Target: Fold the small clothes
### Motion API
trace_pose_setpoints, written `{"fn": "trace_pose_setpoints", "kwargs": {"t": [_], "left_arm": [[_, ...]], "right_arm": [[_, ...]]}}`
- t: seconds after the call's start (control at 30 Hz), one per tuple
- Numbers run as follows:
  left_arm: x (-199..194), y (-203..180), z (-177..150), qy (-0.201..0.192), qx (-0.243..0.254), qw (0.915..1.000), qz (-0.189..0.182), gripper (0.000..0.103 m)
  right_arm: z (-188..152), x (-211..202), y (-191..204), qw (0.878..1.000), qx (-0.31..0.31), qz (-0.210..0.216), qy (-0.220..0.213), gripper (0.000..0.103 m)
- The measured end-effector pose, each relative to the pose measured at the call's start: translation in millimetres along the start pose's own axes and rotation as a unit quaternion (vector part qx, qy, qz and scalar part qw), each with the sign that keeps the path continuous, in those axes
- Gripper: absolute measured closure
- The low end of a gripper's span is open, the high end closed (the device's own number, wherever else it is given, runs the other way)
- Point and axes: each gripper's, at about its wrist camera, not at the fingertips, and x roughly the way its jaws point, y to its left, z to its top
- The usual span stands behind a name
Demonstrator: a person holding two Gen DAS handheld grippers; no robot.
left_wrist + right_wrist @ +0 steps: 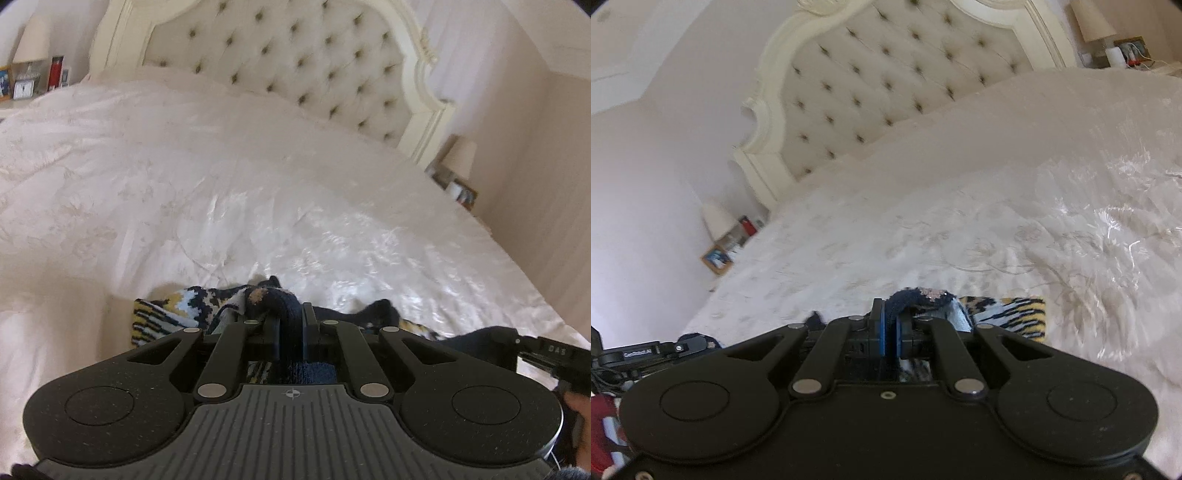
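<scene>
A small knitted garment, navy with yellow, white and light-blue pattern, hangs over the white bedspread. My left gripper is shut on a navy edge of it, which bunches up between the fingers. My right gripper is shut on another navy edge of the same garment, whose patterned part spreads to the right of the fingers. The right gripper's body shows at the right edge of the left wrist view. The garment's lower part is hidden behind both gripper bodies.
A tufted cream headboard stands at the far end of the bed. Nightstands with lamps and small items flank it, also in the right wrist view. A red patterned cloth lies at the lower left.
</scene>
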Motion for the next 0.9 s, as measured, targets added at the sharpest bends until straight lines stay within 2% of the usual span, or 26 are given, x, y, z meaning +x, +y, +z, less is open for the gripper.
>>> {"fn": "trace_pose_setpoints", "kwargs": {"t": [0.17,0.27,0.43,0.53,0.57,0.6,0.67,0.7,0.8,0.9], "left_arm": [[33.5,12.7,5.7,0.027,-0.014,0.9994,0.017,0.093],[49.9,23.1,5.9,0.048,-0.031,0.9981,0.022,0.090],[57.1,43.5,9.6,0.055,-0.089,0.9945,-0.002,0.085],[57.4,46.0,15.4,0.056,-0.093,0.9941,-0.006,0.081],[57.7,45.7,16.9,0.054,-0.090,0.9944,-0.004,0.078],[58.2,45.2,18.5,0.053,-0.089,0.9946,0.002,0.072],[60.6,45.2,22.7,0.048,-0.092,0.9945,0.013,0.063],[60.4,46.1,24.9,0.044,-0.094,0.9944,0.019,0.062],[54.3,48.3,30.9,0.036,-0.090,0.9948,0.033,0.060],[45.5,44.7,33.1,0.040,-0.059,0.9965,0.043,0.051]], "right_arm": [[2.8,31.9,-10.6,0.999,0.012,-0.019,0.026,0.091],[1.8,47.8,-13.7,0.999,0.015,-0.028,0.040,0.091],[-1.2,65.5,-21.1,0.997,0.027,-0.044,0.055,0.087],[-1.3,68.2,-27.5,0.997,0.042,-0.040,0.056,0.084],[-1.5,68.0,-28.4,0.997,0.044,-0.041,0.057,0.078],[-1.3,67.9,-29.3,0.997,0.044,-0.042,0.054,0.065],[0.7,68.9,-30.1,0.997,0.050,-0.047,0.047,0.048],[2.4,67.1,-31.1,0.996,0.056,-0.052,0.039,0.043],[10.8,64.7,-31.4,0.996,0.060,-0.054,0.026,0.043],[16.3,56.1,-28.5,0.997,0.048,-0.047,0.021,0.043]]}}
